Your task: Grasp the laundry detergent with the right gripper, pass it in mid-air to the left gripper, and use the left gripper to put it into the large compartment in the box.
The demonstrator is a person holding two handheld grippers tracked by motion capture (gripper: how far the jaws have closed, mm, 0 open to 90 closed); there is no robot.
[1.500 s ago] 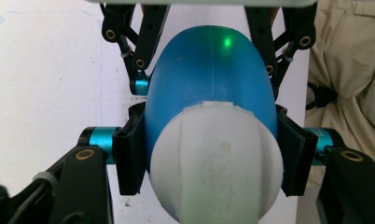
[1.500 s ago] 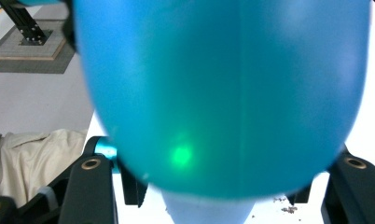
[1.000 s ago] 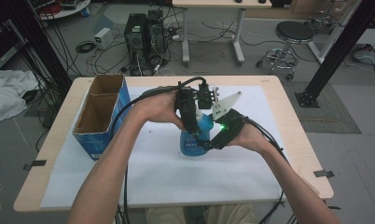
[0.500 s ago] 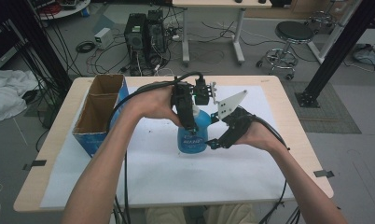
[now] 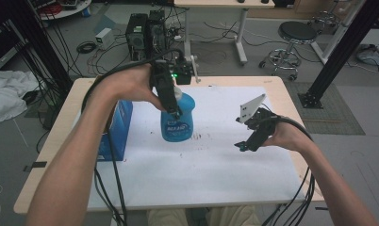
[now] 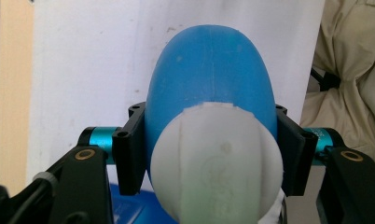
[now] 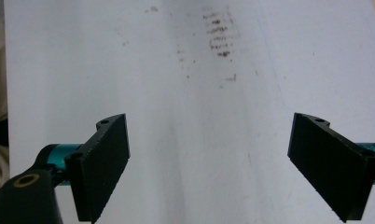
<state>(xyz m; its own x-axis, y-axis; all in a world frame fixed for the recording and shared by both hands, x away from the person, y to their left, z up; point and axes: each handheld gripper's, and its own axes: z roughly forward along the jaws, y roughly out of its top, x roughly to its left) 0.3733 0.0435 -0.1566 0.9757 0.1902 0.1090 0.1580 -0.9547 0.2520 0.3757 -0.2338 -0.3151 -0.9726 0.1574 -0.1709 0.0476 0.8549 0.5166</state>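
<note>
Your left tool (image 5: 171,106) is clamped on the neck of the blue bottle (image 5: 178,117), just under its white cap (image 6: 217,163); in the left gripper view the two black pads sit against either side of the blue plastic. In the high view the bottle seems to hang from that grip a little above the white sheet (image 5: 211,165) that covers the bench (image 5: 291,101), near the middle and just beside the blue box (image 5: 113,134) at the left edge; whether its base has fully cleared the sheet is hard to tell.

Your right tool (image 5: 250,136) holds nothing. Its jaws have just been opening and now stand wide apart with only the stained sheet between them, well off to the right of the bottle.

The whole weight rides on one narrow pinch at a rounded, smooth neck. If you swing the left hand fast or tilt it, the bottle could pivot between the pads or slip down and drop, tipping on the sheet. Carried left, its body could knock the box wall. The cables (image 5: 110,188) trailing over the bench could also snag.
</note>
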